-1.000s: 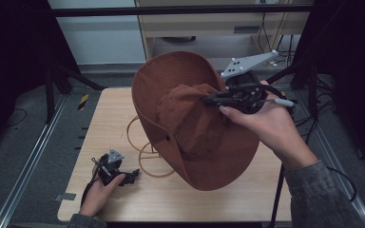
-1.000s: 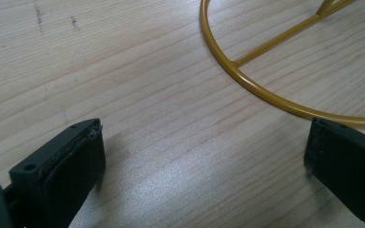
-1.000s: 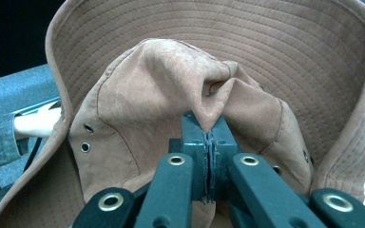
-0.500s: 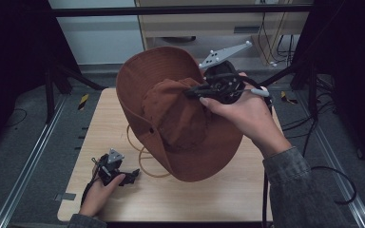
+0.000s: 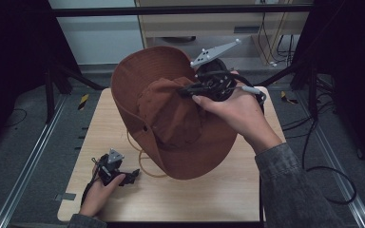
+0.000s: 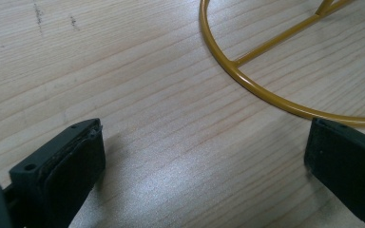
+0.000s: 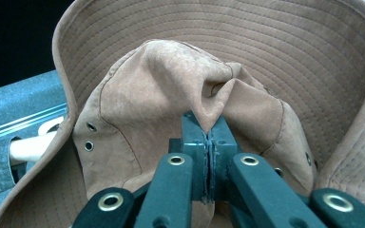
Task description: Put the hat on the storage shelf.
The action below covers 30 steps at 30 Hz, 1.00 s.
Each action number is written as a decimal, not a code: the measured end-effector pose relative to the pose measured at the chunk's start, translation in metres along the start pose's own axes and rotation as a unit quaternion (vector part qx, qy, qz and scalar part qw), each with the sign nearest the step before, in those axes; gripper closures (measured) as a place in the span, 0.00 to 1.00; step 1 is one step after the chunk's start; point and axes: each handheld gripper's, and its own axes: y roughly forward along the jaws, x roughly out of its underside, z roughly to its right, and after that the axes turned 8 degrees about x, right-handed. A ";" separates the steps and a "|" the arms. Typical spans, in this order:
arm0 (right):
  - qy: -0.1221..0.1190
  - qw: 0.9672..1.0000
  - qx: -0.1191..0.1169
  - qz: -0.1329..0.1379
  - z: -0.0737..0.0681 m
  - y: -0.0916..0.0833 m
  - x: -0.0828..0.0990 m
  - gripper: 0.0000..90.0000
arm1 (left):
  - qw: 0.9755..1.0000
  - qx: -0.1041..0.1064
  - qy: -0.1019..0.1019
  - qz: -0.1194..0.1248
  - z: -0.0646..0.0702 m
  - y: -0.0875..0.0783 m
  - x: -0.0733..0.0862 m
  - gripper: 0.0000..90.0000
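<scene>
The brown hat [image 5: 171, 118] is held up off the wooden table [image 5: 228, 199], tipped so that its crown and wide brim face the high camera, over the middle and far part of the tabletop. In the right gripper view the hat [image 7: 180, 95] shows a suede-like crown with small metal eyelets on its side and rows of stitching round the brim. The right gripper [image 5: 190, 90] has its jaws pressed together on a pinched fold of the crown's fabric; in its own view the right gripper [image 7: 209, 128] shows the two jaws flat against each other with the cloth puckered between them at the tips. The person's right hand [image 5: 233, 109] grips the tool from the near right side, with a grey sleeve behind it. Under the hat's near left edge a yellow wire stand [image 5: 145, 166] rests on the table, partly hidden by the brim; in the left gripper view its round base ring [image 6: 247, 85] lies flat on the wood. The left gripper [image 5: 132, 176] sits low at the near left corner of the table in the left hand [image 5: 100, 190], just beside the ring, its jaws standing wide apart with nothing between them but bare wood.
</scene>
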 end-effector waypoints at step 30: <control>-0.017 1.000 -0.025 -0.005 -0.022 0.033 -0.034 0.99 | 1.000 0.002 0.000 0.000 0.000 0.001 -0.001 0.00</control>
